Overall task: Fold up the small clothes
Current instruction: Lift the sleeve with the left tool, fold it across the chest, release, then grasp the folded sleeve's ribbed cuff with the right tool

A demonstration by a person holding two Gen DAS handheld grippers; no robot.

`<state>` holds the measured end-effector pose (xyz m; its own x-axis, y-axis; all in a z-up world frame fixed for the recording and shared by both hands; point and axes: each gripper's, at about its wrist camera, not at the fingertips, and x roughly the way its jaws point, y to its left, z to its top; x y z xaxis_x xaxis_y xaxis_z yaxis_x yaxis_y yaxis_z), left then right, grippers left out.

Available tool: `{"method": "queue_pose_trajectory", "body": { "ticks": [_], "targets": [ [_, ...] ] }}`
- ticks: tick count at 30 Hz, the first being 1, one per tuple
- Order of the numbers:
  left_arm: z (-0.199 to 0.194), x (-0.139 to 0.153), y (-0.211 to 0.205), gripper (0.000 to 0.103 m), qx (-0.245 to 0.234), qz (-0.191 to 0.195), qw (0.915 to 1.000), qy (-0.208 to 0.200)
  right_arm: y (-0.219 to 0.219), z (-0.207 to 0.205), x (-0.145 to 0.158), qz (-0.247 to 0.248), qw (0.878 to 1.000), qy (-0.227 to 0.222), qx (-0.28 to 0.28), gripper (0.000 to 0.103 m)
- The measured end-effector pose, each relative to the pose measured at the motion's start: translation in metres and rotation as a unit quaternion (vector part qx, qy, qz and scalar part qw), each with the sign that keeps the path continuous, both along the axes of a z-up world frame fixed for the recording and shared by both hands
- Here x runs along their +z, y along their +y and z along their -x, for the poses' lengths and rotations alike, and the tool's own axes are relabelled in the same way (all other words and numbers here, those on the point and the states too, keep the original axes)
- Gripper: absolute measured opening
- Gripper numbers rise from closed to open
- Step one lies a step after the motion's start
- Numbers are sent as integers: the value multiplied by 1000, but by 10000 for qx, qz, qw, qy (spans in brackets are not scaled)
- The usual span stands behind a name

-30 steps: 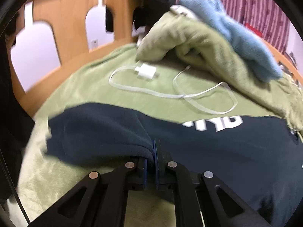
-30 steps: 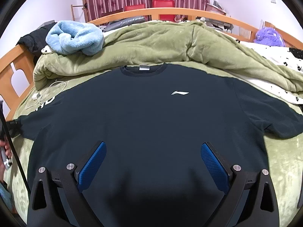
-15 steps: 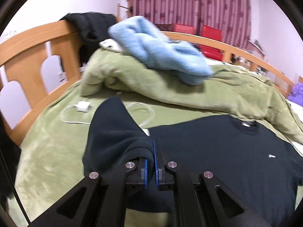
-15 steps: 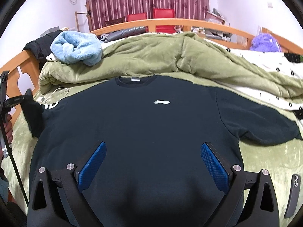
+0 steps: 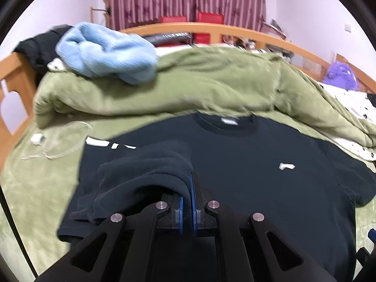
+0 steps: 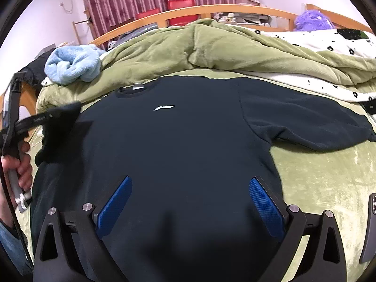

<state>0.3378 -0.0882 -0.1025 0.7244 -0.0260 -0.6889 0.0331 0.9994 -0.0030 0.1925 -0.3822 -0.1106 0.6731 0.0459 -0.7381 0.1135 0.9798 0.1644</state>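
A dark navy sweatshirt (image 5: 253, 164) with a small white logo lies face up on the green bed cover. My left gripper (image 5: 190, 178) is shut on its left sleeve (image 5: 145, 171), which is lifted and folded in over the chest. The right wrist view shows that same left gripper (image 6: 44, 117) at the far left, with the sleeve (image 6: 63, 122) hanging from it and a hand (image 6: 18, 164) on its handle. My right gripper (image 6: 190, 188) hovers open over the sweatshirt's lower body (image 6: 188, 145), nothing between its blue pads (image 6: 115, 202). The other sleeve (image 6: 305, 127) lies spread out flat to the right.
A bunched green quilt (image 6: 211, 47) runs along the back, with a light blue garment (image 6: 72, 65) on it. A white charger and cable (image 5: 54, 148) lie left of the sweatshirt. A phone (image 6: 370, 225) rests at the right edge. A wooden bed frame (image 5: 14, 87) borders the left.
My left gripper has carried the sleeve from the far left side inward and over the sweatshirt's chest, rolling as it went. The right gripper has shifted sideways over the hem, still open.
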Motion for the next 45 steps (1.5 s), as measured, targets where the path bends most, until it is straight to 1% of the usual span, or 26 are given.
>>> {"method": "queue_pose_trajectory", "body": {
  "ticks": [3,5,8,10,12,13,14,15,16,17,18,20,22,23,24,25,26,28,31,37,43,45],
  "targets": [
    [-1,-13,-21,6,-88,-115,9998,98,-8,-1,-6,-3,10000,66,-45,99],
    [-1,-22,-29,8,-134,-128,9996,233,-11,-3,-7,-42,9999,70,-100,99],
    [0,-31,-33,11,-104,-157,9986,491,-13,-4,-5,-110,9999,26,-65,99],
    [6,-33,-26,13,-89,-117,9981,594,-11,-4,-4,-89,9999,9,-45,99],
    [10,-33,-18,22,-36,-78,9980,632,-6,-4,-5,-48,10000,-11,-5,99],
    [14,-32,-9,36,-10,-31,9980,625,-4,-3,-5,-19,10000,-39,11,99],
    [17,-30,-3,44,30,-14,9983,586,-1,-2,-6,5,10000,-65,25,97],
    [22,-28,5,44,61,-5,9986,533,4,-2,-7,37,9999,-80,49,89],
    [27,-26,15,44,90,-7,9987,500,9,-2,-9,54,9999,-52,102,84],
    [32,-24,27,44,145,-8,9987,497,14,-3,-11,32,9998,6,183,73],
    [37,-22,40,44,193,33,9985,506,20,-5,-12,-2,9996,86,260,66],
    [44,-20,63,44,281,117,9983,503,32,-7,-15,-46,9992,190,351,60],
    [50,-17,86,44,391,184,9979,486,50,-12,-16,-60,9989,236,409,60],
    [54,-15,98,46,459,229,9976,470,57,-13,-16,-79,9987,246,444,60],
    [58,-13,111,53,561,229,9971,453,70,-16,-14,-113,9981,266,545,60],
    [60,-11,119,69,613,218,9970,424,79,-19,-12,-116,9977,264,610,60],
    [64,-8,129,75,636,214,9972,326,89,-22,-8,-93,9974,251,663,60],
    [72,-1,146,75,717,124,9972,150,110,-27,0,-50,9969,200,763,60],
    [75,2,167,75,872,-59,9961,85,149,-36,16,46,9952,57,979,60],
    [66,-5,208,75,1114,248,9933,178,216,-53,27,340,9893,-112,1416,60],
    [54,-20,236,75,1259,307,9913,224,265,-77,26,536,9817,-298,1803,60],
    [50,-26,244,75,1306,367,9903,293,281,-88,26,513,9791,-338,1938,62]
  ]
}}
